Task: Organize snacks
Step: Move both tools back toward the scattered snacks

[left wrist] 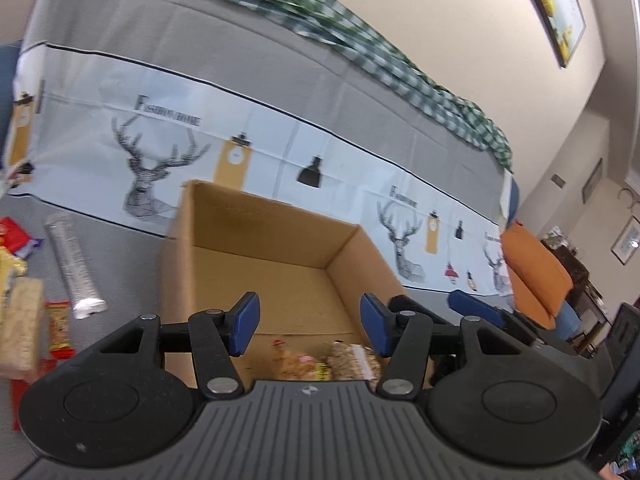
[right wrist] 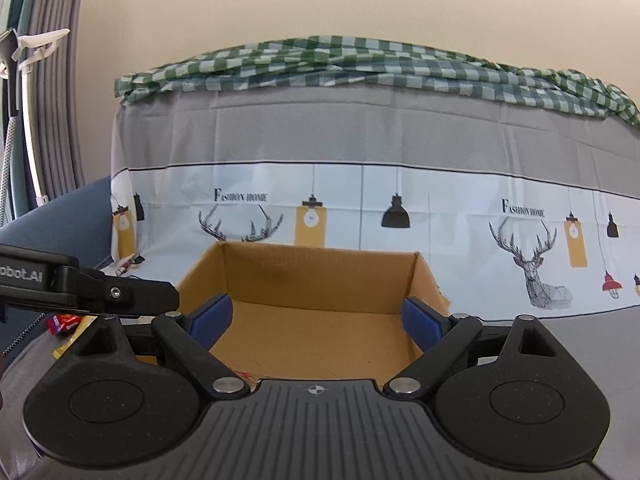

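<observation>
The left tongs [left wrist: 308, 326] stand partly apart with nothing between the blue pads, poised over the near end of the cardboard box [left wrist: 276, 240]. Just under them, on the box floor, lie two snack packets [left wrist: 328, 362], so part of the sorting looks done. The right tongs [right wrist: 316, 322] are spread wide and also empty, facing the same box from its near side; the left tool's black body reaches across on the left of the right wrist view, close beside them.

Outward on the grey surface to the left of the box lie the remaining snacks: a silver tube pack [left wrist: 74, 268], a pale wafer-like pack [left wrist: 20, 326], a small red-and-yellow packet [left wrist: 59, 330] and a red wrapper [left wrist: 12, 234] at the frame edge.

The risks, as I judge them: the two tools are close enough over the box to knock each other if both move at once. A swing toward the loose packs could catch the box's near wall and shove the light carton. The silver tube looks slick and round, so a shallow pinch may let it roll or squirt free. The left view is blurred, so packet edges are hard to place.
</observation>
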